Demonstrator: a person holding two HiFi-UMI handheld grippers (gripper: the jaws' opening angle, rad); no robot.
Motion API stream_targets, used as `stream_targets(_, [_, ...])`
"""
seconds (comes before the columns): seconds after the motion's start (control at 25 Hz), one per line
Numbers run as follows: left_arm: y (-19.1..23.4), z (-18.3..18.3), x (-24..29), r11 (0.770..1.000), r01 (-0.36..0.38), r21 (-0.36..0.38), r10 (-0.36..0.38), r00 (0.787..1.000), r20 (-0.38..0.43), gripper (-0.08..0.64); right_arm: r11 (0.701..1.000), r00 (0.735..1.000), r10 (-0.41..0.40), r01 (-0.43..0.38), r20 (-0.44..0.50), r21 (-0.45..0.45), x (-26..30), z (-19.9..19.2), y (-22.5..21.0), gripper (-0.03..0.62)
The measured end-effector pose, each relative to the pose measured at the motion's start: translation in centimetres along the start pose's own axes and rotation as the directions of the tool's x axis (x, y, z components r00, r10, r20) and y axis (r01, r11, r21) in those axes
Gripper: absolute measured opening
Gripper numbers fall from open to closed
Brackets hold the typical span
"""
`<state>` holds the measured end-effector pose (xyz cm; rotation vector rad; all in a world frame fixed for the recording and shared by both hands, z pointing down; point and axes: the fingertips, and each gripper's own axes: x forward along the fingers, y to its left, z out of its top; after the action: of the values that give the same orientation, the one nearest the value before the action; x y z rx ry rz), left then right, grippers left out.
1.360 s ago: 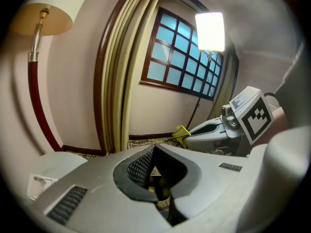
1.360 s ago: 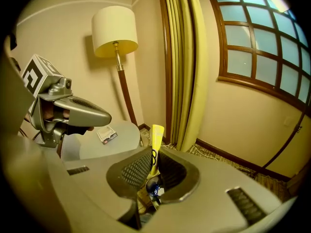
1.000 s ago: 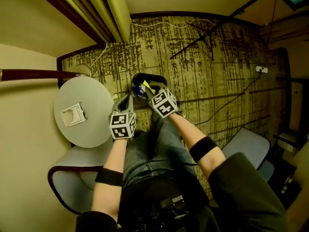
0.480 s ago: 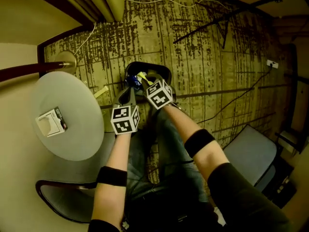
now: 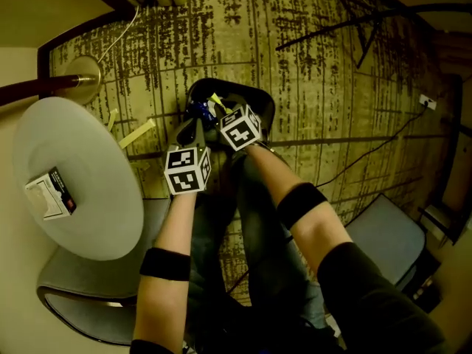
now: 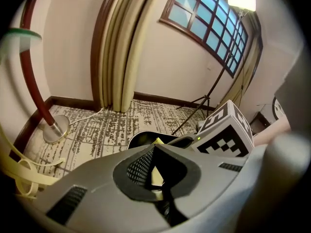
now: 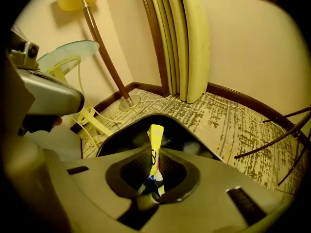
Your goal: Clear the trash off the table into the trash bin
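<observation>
Both grippers had dropped lower toward the trash bin [image 5: 259,96] vs. the earlier frames, and the round table [image 5: 96,198] w/ its small box [image 5: 49,195] had slid to the far left of the head view. Just beyond the table's far edge stood the lamp base [image 5: 82,78] on the patterned carpet. Next over, the left gripper [image 5: 193,124] pointed steeply down at the bin's near-left rim, jaws fully together, w/ a pale scrap [image 6: 156,177] pinched in the gap. The bin sat on the carpet, just past the person's knees. The right gripper [image 7: 153,181] hung over the bin's opening; its jaws had just been easing apart a bit, yet they gripped the lower end of a yellow wrapper [image 7: 155,147], which stood upright above the bin's dark inside. A grey chair seat [image 5: 383,234] lay at the far right, well apart from the bin.
</observation>
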<state>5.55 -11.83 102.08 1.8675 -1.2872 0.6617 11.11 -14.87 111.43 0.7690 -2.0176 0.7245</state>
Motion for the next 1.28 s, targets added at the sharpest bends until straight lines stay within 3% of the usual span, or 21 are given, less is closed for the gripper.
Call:
stream_targets(0.12, [0.5, -0.8, 1.4, 1.0, -0.001, -0.004, 0.001, 1.0, 0.008, 0.0, 1.0, 1.0, -0.017, 0.017, -0.008, -0.026, 2.3, -0.7, -0.5, 0.077])
stream_targets(0.36, [0.9, -1.2, 1.7, 1.0, -0.003, -0.014, 0.003, 1.0, 0.019, 0.0, 0.998, 0.999, -0.032, 0.03, -0.033, -0.051, 3.8, -1.0, -0.4, 0.216])
stream_targets(0.56, [0.9, -1.1, 0.8, 1.0, -0.005, -0.024, 0.006, 1.0, 0.016, 0.0, 0.998, 0.998, -0.038, 0.035, -0.054, -0.057, 3.5, -1.4, -0.4, 0.295])
stream_targets(0.84, [0.3, 0.5, -1.2, 1.0, -0.001, -0.03, 0.002, 1.0, 0.018, 0.0, 0.996, 0.997, -0.052, 0.048, -0.061, -0.074, 0.6, 0.0, -0.4, 0.295])
stream_targets(1.0, [-1.4, 2.8, -4.5, 1.0, 0.003, -0.03, -0.002, 1.0, 0.02, 0.0, 0.996, 0.998, -0.048, 0.044, -0.047, -0.079, -4.3, 2.3, 0.2, 0.276])
stream_targets(1.12, [-3.3, 5.4, -8.5, 1.0, 0.011, -0.024, -0.01, 0.999, 0.033, 0.0, 0.996, 0.999, -0.047, 0.045, -0.02, -0.083, -9.6, 5.0, 1.3, 0.195])
stream_targets(1.28, [-6.1, 9.0, -14.6, 1.0, 0.022, 0.02, -0.023, 0.998, 0.056, 0.0, 0.994, 0.997, -0.062, 0.066, 0.047, -0.09, -17.4, 9.8, 2.8, 0.031])
